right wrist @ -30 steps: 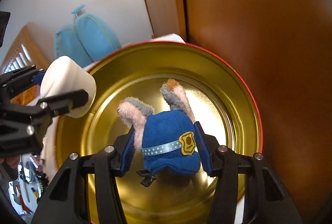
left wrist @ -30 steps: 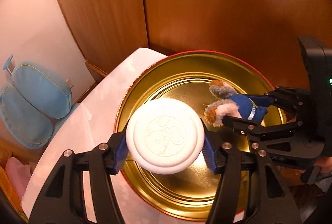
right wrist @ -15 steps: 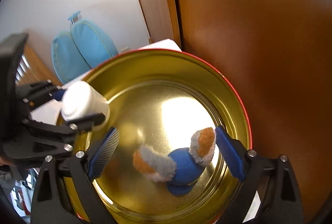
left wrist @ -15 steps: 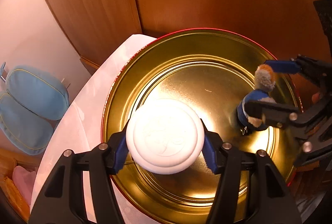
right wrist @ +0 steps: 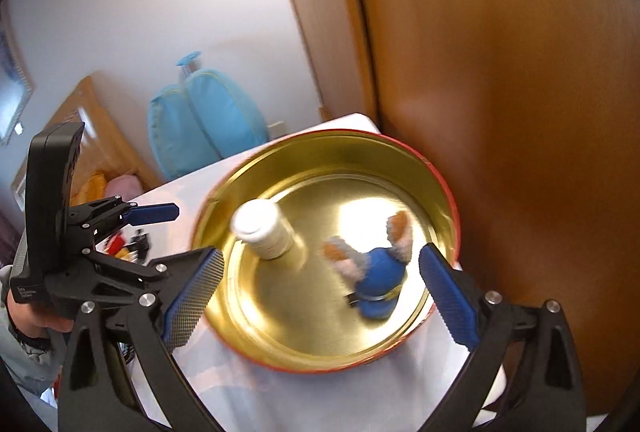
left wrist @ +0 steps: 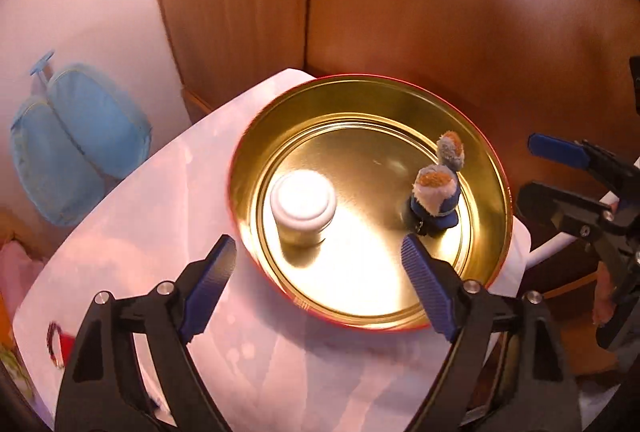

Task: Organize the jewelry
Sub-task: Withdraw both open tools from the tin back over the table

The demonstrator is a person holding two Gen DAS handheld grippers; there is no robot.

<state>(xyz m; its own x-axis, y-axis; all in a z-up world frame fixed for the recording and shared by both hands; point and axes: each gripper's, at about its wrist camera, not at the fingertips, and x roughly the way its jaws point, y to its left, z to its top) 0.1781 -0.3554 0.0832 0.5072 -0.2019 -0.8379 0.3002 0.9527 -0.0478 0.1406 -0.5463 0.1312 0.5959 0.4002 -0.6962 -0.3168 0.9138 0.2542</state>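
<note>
Left wrist view
- Left gripper (left wrist: 316,264): jaws opening, wide apart, nothing between the pads; it hangs over the near rim of the round gold tin (left wrist: 496,167).
- White-lidded jar (left wrist: 303,205): upright on the tin floor, left of centre, free of both pads.
- Plush clip (left wrist: 436,197): blue with 2 furry ears, on the tin floor near the right wall, well apart from the jar.
- Right gripper (left wrist: 560,171): seen side-on outside the tin's right rim, jaws spread, empty.
- Risk: the jar looks tall for its base; a pad brushing it could tip it against the tin wall.
- Risk: the tin sits on a white cloth (left wrist: 160,216) near the edge of its support; a knock on the rim could slide it.
- Hard to tell: a small red item (left wrist: 60,342) at the cloth's lower left is cut off and blurred.

Right wrist view
- Right gripper (right wrist: 324,292): jaws opening, very wide, straddling the tin's near rim (right wrist: 280,360), holding nothing.
- Plush clip (right wrist: 378,274): lying inside the tin, right of the jar (right wrist: 266,232).
- Left gripper (right wrist: 154,232): left of the tin, empty, held by a hand (right wrist: 28,320) that is only partly in frame.
- Risk: the clip's metal part is under the plush, so a regrasp may catch only soft fur.
- Hidden: the jar's contents cannot be seen; the small things (right wrist: 128,244) left of the tin are blocked by the left gripper; motion blur softens the tin rim.
</note>
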